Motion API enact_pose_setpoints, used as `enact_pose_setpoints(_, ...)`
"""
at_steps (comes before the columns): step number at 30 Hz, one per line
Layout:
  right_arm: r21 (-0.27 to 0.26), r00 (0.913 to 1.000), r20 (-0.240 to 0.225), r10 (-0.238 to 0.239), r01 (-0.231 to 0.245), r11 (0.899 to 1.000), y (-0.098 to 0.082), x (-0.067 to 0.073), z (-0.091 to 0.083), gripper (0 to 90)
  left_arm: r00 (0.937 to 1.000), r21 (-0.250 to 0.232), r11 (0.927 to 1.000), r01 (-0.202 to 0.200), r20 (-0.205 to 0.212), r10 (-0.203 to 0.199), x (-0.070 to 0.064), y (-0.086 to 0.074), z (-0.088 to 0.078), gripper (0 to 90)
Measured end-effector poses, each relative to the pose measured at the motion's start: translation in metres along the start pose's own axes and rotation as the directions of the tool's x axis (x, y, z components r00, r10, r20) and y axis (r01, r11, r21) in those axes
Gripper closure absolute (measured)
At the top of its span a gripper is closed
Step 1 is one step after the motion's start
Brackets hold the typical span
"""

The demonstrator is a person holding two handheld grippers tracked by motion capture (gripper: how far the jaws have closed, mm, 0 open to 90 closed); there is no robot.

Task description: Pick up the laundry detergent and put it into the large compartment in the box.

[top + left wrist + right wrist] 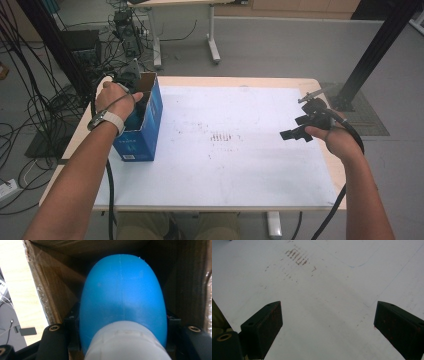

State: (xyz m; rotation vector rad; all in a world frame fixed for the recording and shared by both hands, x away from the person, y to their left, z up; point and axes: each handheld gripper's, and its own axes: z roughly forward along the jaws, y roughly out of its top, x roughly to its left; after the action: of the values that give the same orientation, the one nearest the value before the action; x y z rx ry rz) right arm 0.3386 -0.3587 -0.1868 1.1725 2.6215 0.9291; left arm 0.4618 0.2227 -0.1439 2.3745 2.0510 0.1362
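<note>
Left gripper [131,87] is down inside the blue box [147,131], jaws clamped on a blue bottle [122,297]. Tight fit, so I'd guess yanking it tips the box over. Right gripper [327,327] hangs wide open over the table [250,165], holding nothing.

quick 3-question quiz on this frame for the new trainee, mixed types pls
1. True or false: the right gripper is shut on the blue object.
2. Where is the left gripper? A) over bare table B) reaching into the blue box C) off the table
3. Fill in: the right gripper's jaws stand ____ above the white mat.

Key: 1 false; 2 B; 3 open.
</note>
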Motion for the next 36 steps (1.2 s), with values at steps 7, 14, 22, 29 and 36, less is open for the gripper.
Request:
enact_pose_setpoints(7, 0.000, 1.0000, -0.002, 0.000, 0.000, 1.000, 0.0001, -0.0002, 0.0008, 8.1, 1.0000, -0.003, 1.0000, 0.000, -0.004, 0.000, -0.0016, -0.0001, 0.0015, 37.7)
enact_pose_setpoints(14, 0.000, 1.0000, -0.002, 0.000, 0.000, 1.000, 0.0006, 0.0001, 0.0013, 8.1, 1.0000, -0.001, 1.0000, 0.000, -0.002, 0.000, -0.0010, -0.0002, 0.0023, 37.7)
enact_pose_setpoints(22, 0.001, 1.0000, -0.002, -0.003, 0.003, 1.000, 0.0013, 0.0004, 0.0021, 8.1, 1.0000, 0.000, 1.0000, 0.001, -0.003, -0.001, -0.0011, -0.0006, 0.0025, 37.7)
enact_pose_setpoints(29, -0.001, 1.0000, 0.000, -0.003, 0.003, 1.000, 0.0004, 0.0007, 0.0002, 8.1, 1.0000, -0.003, 1.0000, 0.004, -0.001, -0.004, -0.0002, -0.0018, 0.0026, 37.7)
enact_pose_setpoints(36, -0.001, 1.0000, -0.001, -0.002, 0.002, 1.000, 0.0006, 0.0012, 0.0005, 8.1, 1.0000, -0.007, 1.0000, 0.004, 0.001, -0.004, 0.0005, -0.0026, 0.0027, 37.7)
